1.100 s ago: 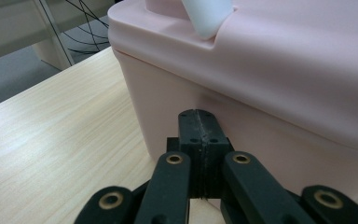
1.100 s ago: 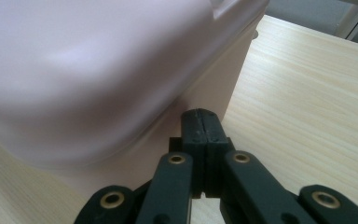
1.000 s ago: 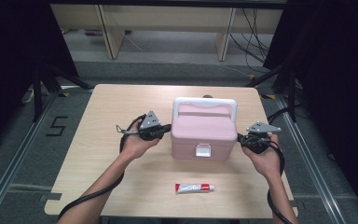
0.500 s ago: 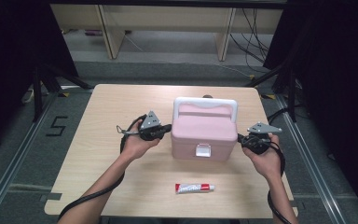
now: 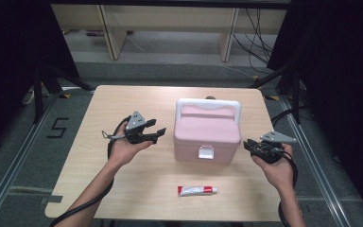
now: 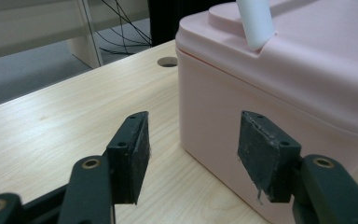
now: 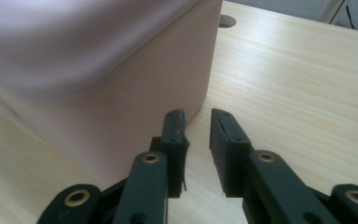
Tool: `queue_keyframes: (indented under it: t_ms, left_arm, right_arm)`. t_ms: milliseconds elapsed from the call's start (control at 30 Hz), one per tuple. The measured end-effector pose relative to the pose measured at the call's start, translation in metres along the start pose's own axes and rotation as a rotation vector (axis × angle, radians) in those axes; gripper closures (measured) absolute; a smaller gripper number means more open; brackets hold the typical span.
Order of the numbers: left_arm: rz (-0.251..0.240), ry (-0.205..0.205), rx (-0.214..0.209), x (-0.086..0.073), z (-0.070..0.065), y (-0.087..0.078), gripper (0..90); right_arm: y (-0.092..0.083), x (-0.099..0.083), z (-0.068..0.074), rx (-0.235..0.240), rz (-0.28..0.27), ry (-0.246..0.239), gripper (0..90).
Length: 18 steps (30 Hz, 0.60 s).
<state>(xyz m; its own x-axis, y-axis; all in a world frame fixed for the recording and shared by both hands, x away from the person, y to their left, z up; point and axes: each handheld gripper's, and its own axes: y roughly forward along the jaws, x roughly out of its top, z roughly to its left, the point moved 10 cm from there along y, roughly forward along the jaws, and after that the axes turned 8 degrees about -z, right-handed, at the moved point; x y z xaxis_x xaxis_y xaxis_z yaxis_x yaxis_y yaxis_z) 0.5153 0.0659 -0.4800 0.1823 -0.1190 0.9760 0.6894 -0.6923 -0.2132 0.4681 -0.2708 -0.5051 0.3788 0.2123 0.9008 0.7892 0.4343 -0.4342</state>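
Left gripper (image 5: pixel 157 134) now off closed pink box (image 5: pixel 207 137).

Left tongs (image 5: pixel 159 134) just opened wide, right tongs (image 5: pixel 248 144) seemingly narrowly apart.

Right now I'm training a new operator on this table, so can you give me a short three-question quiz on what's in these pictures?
1. True or false: the pink box has its lid shut and its white handle lying on top.
2. What lies on the table nearer the person than the box? A) a tube B) a spoon C) a cup
3. What is between the jaws of the left gripper and the right gripper?

Key
1. True.
2. A, the small tube, lying flat and apart from the box.
3. Nothing. Both have just been opening, each standing beside one end of the box without clamping it.
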Motion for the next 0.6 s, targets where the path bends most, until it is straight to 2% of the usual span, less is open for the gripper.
queue_keyframes:
  t_ms: [33, 67, 100, 133, 200, 233, 267, 300, 400, 433, 467, 500, 533, 600]
  left_arm:
    - [-0.004, -0.014, -0.005, 0.002, 0.0, -0.001, 42.9]
    - [-0.011, -0.024, -0.01, 0.005, -0.001, -0.002, 42.9]
    - [-0.013, -0.026, -0.013, 0.006, -0.001, -0.002, 42.9]
    - [-0.022, -0.033, -0.018, 0.009, -0.001, -0.002, 43.6]
    - [-0.037, -0.054, -0.021, 0.015, -0.002, -0.002, 44.2]
    - [-0.045, -0.065, -0.026, 0.018, -0.003, -0.002, 44.8]
    - [-0.058, -0.081, -0.036, 0.021, -0.004, -0.002, 45.2]
    - [-0.066, -0.091, -0.045, 0.024, -0.006, -0.003, 45.4]
    - [-0.077, -0.094, -0.06, 0.031, -0.01, -0.005, 45.6]
    - [-0.081, -0.096, -0.064, 0.033, -0.011, -0.005, 45.6]
    - [-0.088, -0.102, -0.071, 0.036, -0.013, -0.005, 45.7]
    - [-0.092, -0.108, -0.071, 0.038, -0.014, -0.005, 45.8]
    - [-0.094, -0.112, -0.077, 0.04, -0.015, -0.004, 46.0]
    - [-0.09, -0.112, -0.073, 0.042, -0.016, -0.002, 46.4]
  right_arm:
    - [-0.001, -0.003, 0.003, -0.002, 0.008, 0.031, 74.4]
    - [-0.002, -0.005, 0.003, -0.004, 0.01, 0.021, 73.9]
    - [-0.003, -0.008, 0.004, -0.006, 0.024, 0.032, 73.4]
    - [-0.003, -0.01, 0.002, -0.016, 0.012, 0.011, 72.7]
    - [-0.005, -0.012, 0.002, -0.008, 0.024, 0.005, 72.5]
    - [-0.006, -0.013, 0.005, -0.011, 0.024, 0.033, 72.2]
    - [-0.006, -0.013, 0.005, 0.0, 0.021, 0.021, 71.7]
    - [-0.008, -0.014, 0.009, -0.001, 0.02, 0.036, 71.2]
    - [-0.012, -0.015, 0.014, 0.001, 0.033, 0.049, 71.0]
    - [-0.012, -0.014, 0.011, 0.005, 0.022, -0.003, 71.0]
    - [-0.012, -0.014, 0.015, 0.011, 0.025, 0.023, 70.9]
    - [-0.013, -0.015, 0.015, 0.012, 0.029, -0.004, 70.9]
    - [-0.014, -0.014, 0.015, 0.012, 0.025, -0.01, 70.9]
    - [-0.016, -0.018, 0.021, 0.018, 0.044, 0.032, 70.8]
